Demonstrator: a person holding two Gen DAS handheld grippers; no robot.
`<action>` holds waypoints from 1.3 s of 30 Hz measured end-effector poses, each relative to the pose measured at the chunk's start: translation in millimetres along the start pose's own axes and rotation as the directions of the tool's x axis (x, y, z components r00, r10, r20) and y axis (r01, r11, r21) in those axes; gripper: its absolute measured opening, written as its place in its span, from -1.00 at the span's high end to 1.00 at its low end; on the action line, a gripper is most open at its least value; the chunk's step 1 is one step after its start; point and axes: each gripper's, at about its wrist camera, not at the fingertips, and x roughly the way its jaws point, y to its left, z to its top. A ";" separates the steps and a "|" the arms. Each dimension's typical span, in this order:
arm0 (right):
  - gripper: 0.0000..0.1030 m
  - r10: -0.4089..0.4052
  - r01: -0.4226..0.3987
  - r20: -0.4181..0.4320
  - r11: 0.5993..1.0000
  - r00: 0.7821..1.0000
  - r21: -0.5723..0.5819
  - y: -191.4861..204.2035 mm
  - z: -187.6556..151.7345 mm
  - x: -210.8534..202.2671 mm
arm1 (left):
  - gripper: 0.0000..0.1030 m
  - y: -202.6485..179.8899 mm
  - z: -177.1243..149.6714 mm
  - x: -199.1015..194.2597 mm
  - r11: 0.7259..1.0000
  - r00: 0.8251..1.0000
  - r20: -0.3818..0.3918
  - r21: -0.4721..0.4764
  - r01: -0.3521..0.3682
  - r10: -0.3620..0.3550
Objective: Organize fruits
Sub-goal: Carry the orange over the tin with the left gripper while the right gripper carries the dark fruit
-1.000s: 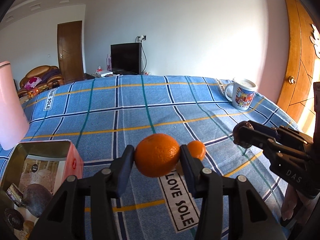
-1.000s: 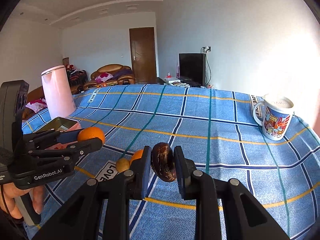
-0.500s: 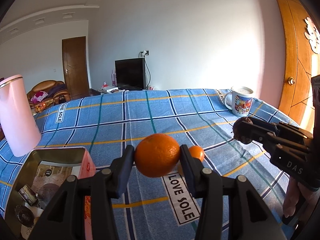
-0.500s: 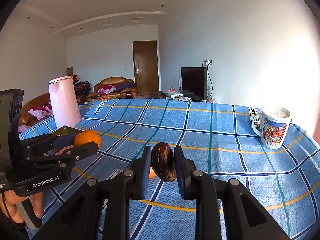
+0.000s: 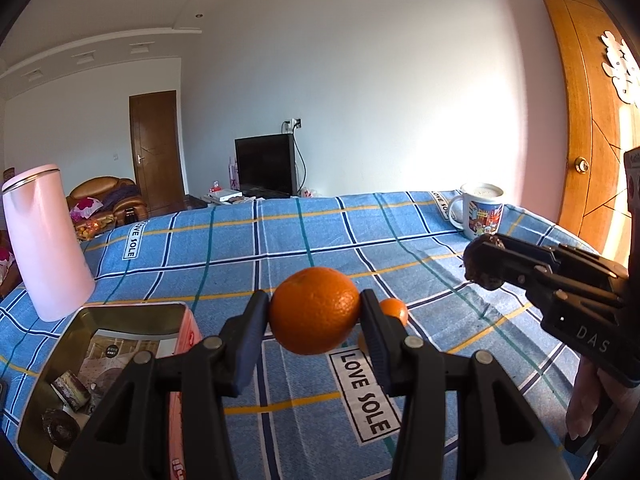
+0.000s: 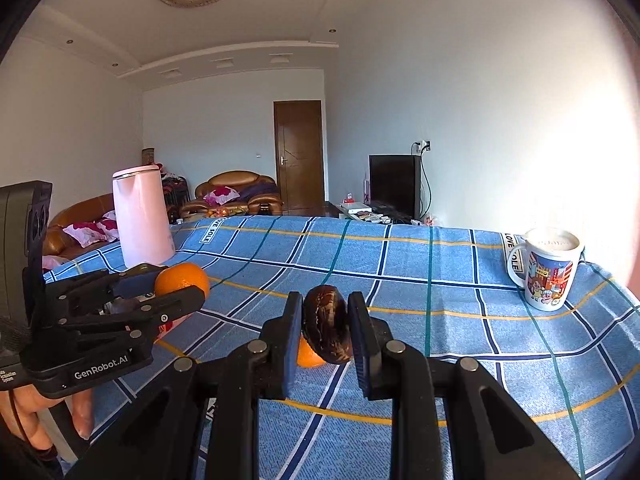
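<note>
left gripper (image 5: 316,316): clamped on big orange (image 5: 315,311), held above the cloth, frame centre
right gripper (image 6: 325,326): closed tight on a dark brown wrinkled fruit (image 6: 327,324), kind unclear; lifted off the bed
loose fruit: small orange (image 5: 394,309) on the blue plaid bedcover (image 5: 400,248), just past the left gripper's right jaw, 1 o'clock of the big orange
tin box (image 5: 100,344): open metal tin at 8 o'clock in left wrist view, dark items already inside; likely drop spot
bystanders: pink kettle (image 5: 44,240) at 9 o'clock, cartoon mug (image 6: 550,268) at 3 o'clock in right wrist view, not involved
step: both fruits picked, carry phase, nothing placed yet
next: swing big orange left and down over the tin opening, release only once inside the rim; right waits its turn to avoid jaws colliding
risk: round orange may roll if dropped high
</note>
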 end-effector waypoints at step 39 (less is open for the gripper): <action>0.52 0.190 -0.193 -0.063 0.979 0.980 -0.062 102.7 14.8 44.8 | 0.06 80.3 -11.2 -49.0 0.991 0.998 0.015 -0.118 -0.056 0.059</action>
